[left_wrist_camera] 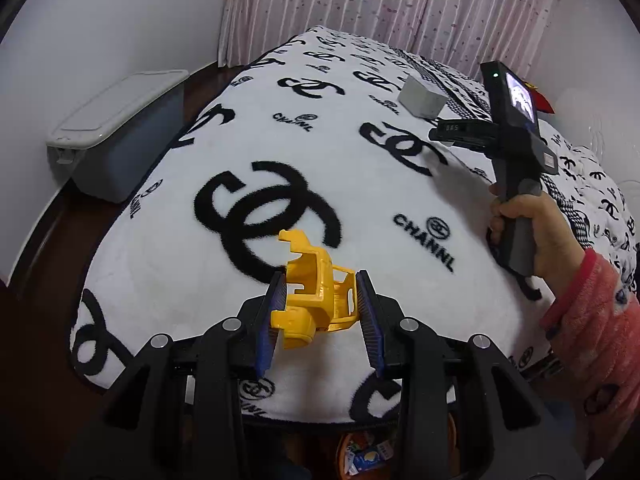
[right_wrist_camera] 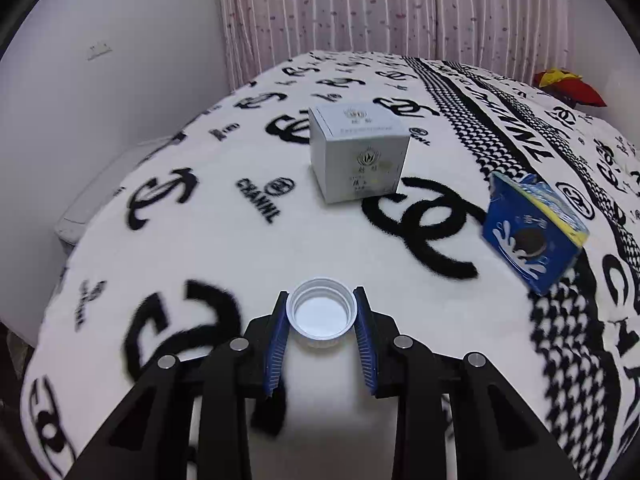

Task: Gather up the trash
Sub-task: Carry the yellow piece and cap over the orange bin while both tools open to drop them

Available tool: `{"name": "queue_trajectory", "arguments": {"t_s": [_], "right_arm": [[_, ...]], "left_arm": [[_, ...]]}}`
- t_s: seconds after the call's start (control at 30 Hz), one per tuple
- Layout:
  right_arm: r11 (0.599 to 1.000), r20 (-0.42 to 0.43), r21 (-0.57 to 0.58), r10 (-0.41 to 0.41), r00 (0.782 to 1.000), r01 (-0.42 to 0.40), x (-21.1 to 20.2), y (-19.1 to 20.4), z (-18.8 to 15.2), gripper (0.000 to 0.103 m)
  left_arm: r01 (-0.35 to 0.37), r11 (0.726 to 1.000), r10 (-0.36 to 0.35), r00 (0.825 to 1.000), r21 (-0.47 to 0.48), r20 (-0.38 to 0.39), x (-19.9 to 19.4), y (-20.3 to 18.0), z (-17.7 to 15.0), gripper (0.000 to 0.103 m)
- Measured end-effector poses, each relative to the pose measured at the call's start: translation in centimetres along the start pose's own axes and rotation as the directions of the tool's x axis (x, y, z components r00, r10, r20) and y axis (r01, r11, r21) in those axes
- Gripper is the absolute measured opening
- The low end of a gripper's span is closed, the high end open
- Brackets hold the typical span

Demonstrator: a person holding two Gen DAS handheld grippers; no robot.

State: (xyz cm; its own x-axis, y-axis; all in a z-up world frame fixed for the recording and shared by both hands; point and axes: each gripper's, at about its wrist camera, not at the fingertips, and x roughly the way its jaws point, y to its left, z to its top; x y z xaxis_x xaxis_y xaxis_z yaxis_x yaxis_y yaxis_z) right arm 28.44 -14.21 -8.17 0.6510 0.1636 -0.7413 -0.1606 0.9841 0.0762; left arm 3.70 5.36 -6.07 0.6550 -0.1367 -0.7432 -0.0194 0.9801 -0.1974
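My left gripper (left_wrist_camera: 322,282) is shut on a broken yellow plastic piece (left_wrist_camera: 316,296), held just above the near edge of the bed. My right gripper (right_wrist_camera: 321,300) is shut on a white bottle cap (right_wrist_camera: 321,314), open side up, above the white blanket with black logos (right_wrist_camera: 240,248). A white cardboard box (right_wrist_camera: 358,152) stands on the bed ahead of the right gripper; it also shows in the left wrist view (left_wrist_camera: 422,96). A crumpled blue cookie box (right_wrist_camera: 532,228) lies to the right. The right gripper body (left_wrist_camera: 512,140) is seen from behind in the left wrist view.
A grey lidded storage bin (left_wrist_camera: 116,132) stands on the dark floor left of the bed. A container with wrappers (left_wrist_camera: 368,454) shows below the bed's near edge. Pink curtains (right_wrist_camera: 380,4) hang behind. A red and yellow item (right_wrist_camera: 568,86) lies at the far right.
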Motion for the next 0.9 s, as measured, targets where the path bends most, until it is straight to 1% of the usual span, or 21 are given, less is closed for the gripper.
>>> {"name": "queue_trajectory", "arguments": {"t_s": [0.1,0.2,0.3,0.4,0.53,0.6,0.7,0.77,0.83,0.9], "right_arm": [[0.999,0.026,-0.030,0.035,0.999,-0.034,-3.4,0.1,-1.3,0.031],[0.995,0.050,-0.072,0.066,0.997,-0.062,-7.7,0.2,-3.6,0.031],[0.990,0.058,-0.104,0.100,0.993,-0.094,-12.5,-0.1,-6.8,0.032],[0.986,0.058,-0.117,0.124,0.991,-0.116,-16.3,-0.7,-9.9,0.032],[0.984,0.055,-0.123,0.135,0.989,-0.127,-20.4,-1.5,-14.4,0.032],[0.983,0.047,-0.126,0.139,0.989,-0.133,-22.3,-2.0,-17.2,0.032],[0.983,0.031,-0.126,0.141,0.990,-0.136,-24.0,-2.4,-20.9,0.032],[0.982,0.010,-0.119,0.150,0.989,-0.147,-24.6,-2.7,-23.0,0.032],[0.981,-0.026,-0.109,0.156,0.987,-0.158,-24.9,-3.0,-25.5,0.032],[0.981,-0.058,-0.102,0.160,0.985,-0.166,-24.7,-3.2,-27.2,0.032]], "left_arm": [[-0.002,1.000,0.002,1.000,0.012,0.009,-0.7,-0.5,-0.2,0.035],[-0.001,1.000,0.000,1.000,0.026,0.017,-1.7,-1.3,-0.7,0.035],[0.009,0.999,-0.010,1.000,0.053,0.018,-2.6,-2.5,-1.4,0.035],[0.019,0.996,-0.020,1.000,0.086,0.013,-3.5,-4.0,-2.7,0.035],[0.038,0.992,-0.038,0.999,0.121,-0.004,-4.1,-5.5,-4.3,0.035],[0.056,0.989,-0.053,0.998,0.137,-0.025,-4.0,-6.2,-5.3,0.035],[0.101,0.981,-0.089,0.993,0.166,-0.082,-3.5,-7.1,-7.2,0.035],[0.109,0.972,-0.086,0.989,0.210,-0.117,-3.2,-7.8,-8.9,0.035],[0.124,0.964,-0.086,0.983,0.235,-0.163,-2.8,-8.4,-10.7,0.035],[0.134,0.959,-0.086,0.977,0.248,-0.197,-2.4,-8.8,-12.2,0.035]]}}
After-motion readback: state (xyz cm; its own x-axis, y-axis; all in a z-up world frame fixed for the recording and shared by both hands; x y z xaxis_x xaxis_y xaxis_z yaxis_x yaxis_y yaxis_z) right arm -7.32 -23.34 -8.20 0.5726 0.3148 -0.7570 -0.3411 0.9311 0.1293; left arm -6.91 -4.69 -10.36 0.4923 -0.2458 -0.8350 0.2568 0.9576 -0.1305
